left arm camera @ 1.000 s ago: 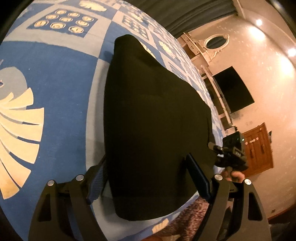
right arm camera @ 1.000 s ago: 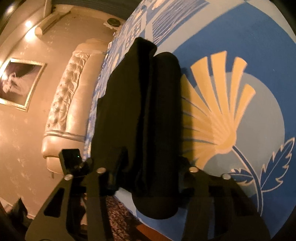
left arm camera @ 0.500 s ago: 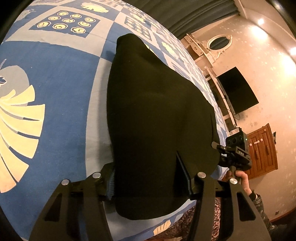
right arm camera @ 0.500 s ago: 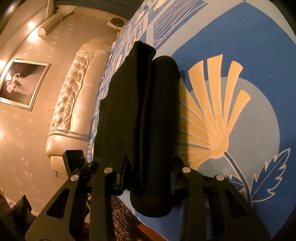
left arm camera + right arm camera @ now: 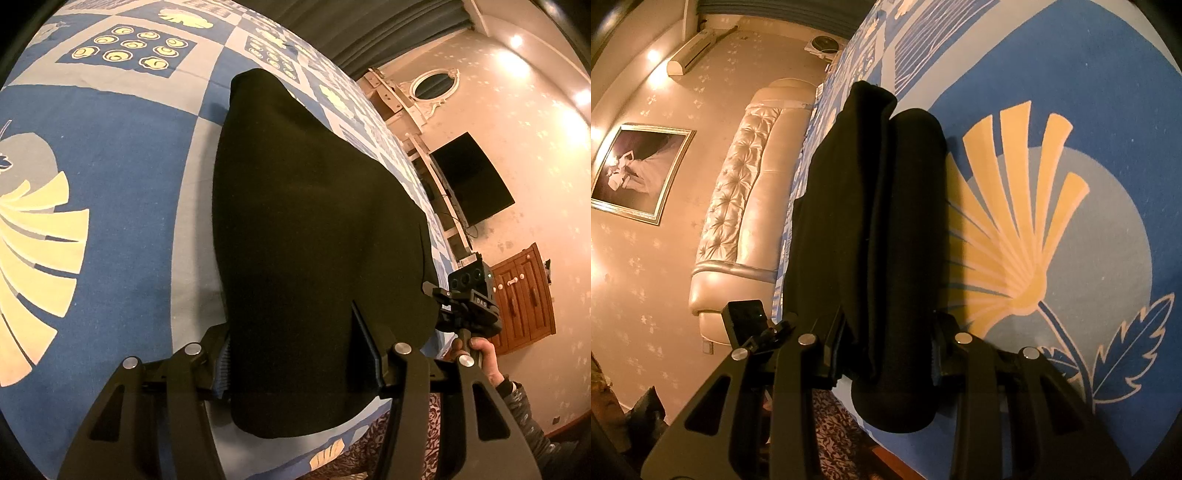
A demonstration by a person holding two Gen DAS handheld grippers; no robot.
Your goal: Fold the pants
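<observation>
Black pants (image 5: 314, 221) lie lengthwise on a blue patterned bedspread (image 5: 110, 147), their near end at the bed's edge. My left gripper (image 5: 291, 347) is shut on that near end, a pad pressed into the cloth on each side. In the right wrist view the pants (image 5: 879, 203) appear as a thick folded bundle with a rolled right edge. My right gripper (image 5: 886, 343) is shut on the bundle's near end. The right gripper's body (image 5: 469, 299) and the hand holding it (image 5: 480, 350) show at the pants' right corner in the left wrist view.
The bedspread (image 5: 1071, 92) spreads wide to the right of the bundle. A cream tufted headboard (image 5: 738, 206) lies to the left. A dark screen (image 5: 469, 177) and a wooden cabinet (image 5: 524, 295) stand by the wall. Patterned carpet (image 5: 827, 443) lies below the bed's edge.
The left jaws closed from wide apart onto the pants' near end. The right jaws narrowed a little onto the bundle. Neither hand shifted noticeably.
</observation>
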